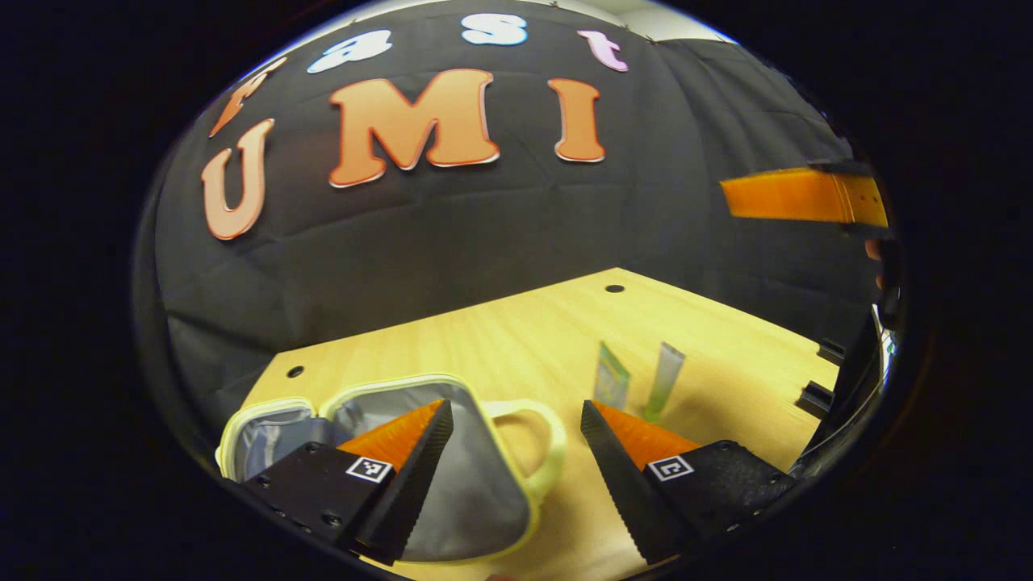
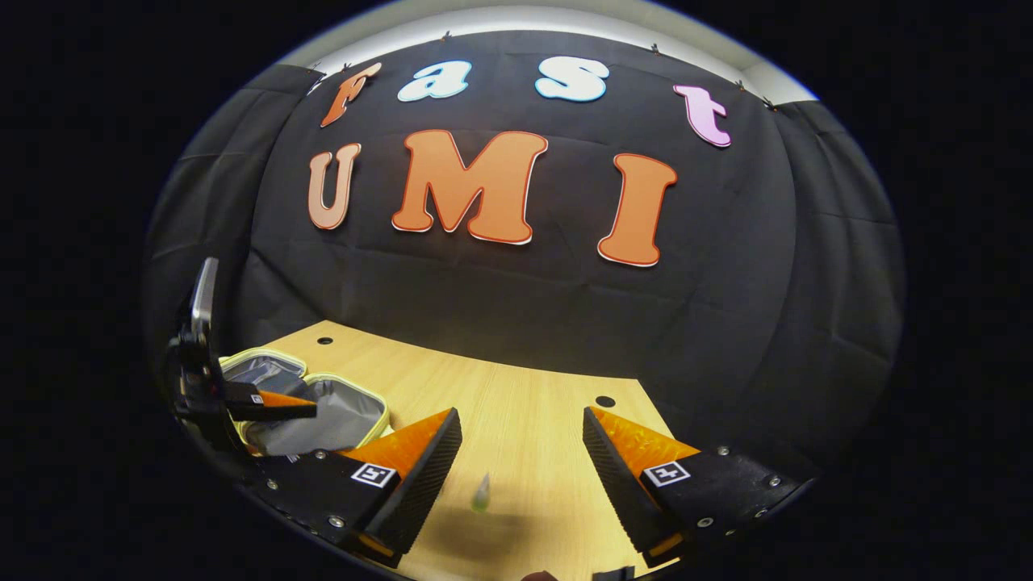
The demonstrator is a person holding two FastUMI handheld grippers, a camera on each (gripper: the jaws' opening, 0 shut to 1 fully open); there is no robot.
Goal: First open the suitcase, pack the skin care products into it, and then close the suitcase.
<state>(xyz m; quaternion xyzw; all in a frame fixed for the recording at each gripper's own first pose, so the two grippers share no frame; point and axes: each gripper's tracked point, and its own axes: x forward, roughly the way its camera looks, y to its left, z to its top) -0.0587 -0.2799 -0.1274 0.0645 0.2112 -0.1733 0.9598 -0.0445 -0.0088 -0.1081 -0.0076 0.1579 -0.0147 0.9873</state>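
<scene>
The suitcase [image 1: 452,476] lies open on the surface [image 1: 524,339] to take the tubes [image 1: 611,378] beyond its handle; possibly two. My left tool [image 1: 516,436] and right tool [image 2: 523,440] gape wide, empty.

Pale matt wood-grain tabletop [image 1: 516,339]; ahead of the left gripper, the open suitcase [image 1: 476,500] shows smooth grey cloth lining and a glossy plastic rim.
</scene>
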